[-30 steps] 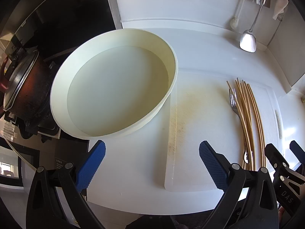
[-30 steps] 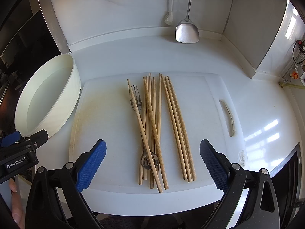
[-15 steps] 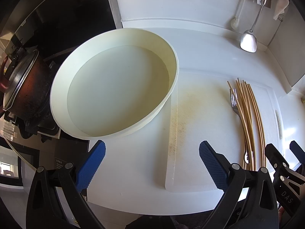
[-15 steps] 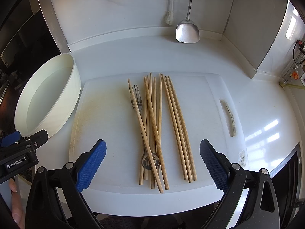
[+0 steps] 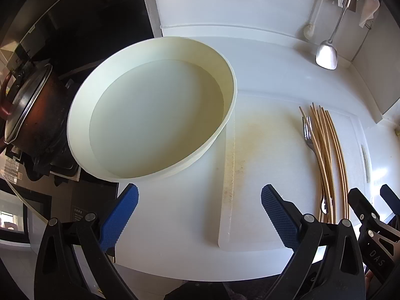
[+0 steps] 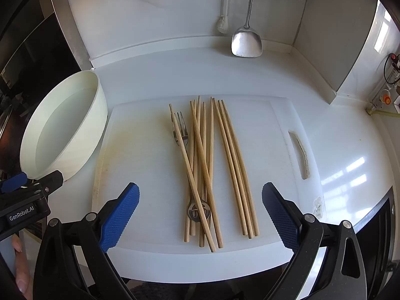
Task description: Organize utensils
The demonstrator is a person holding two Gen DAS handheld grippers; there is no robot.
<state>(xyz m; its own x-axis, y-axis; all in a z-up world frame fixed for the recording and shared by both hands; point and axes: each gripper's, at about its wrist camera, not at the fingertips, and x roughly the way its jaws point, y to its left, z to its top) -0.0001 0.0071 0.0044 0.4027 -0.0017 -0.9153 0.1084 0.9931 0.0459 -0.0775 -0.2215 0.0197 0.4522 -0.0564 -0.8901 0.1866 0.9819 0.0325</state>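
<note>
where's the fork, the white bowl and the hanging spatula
fork [image 6: 179,127], right wrist view, on its tines left of the chopsticks
white bowl [image 5: 155,115], left wrist view, on its bare inner floor
hanging spatula [image 6: 246,42], right wrist view, on its metal blade near the back wall

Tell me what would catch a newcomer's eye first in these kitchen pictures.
First, the bundle of long bamboo chopsticks lying crossed over a steel fork in the middle of the white plastic cutting board. Next, the big round cream basin left of the board, beside the stove.
</note>
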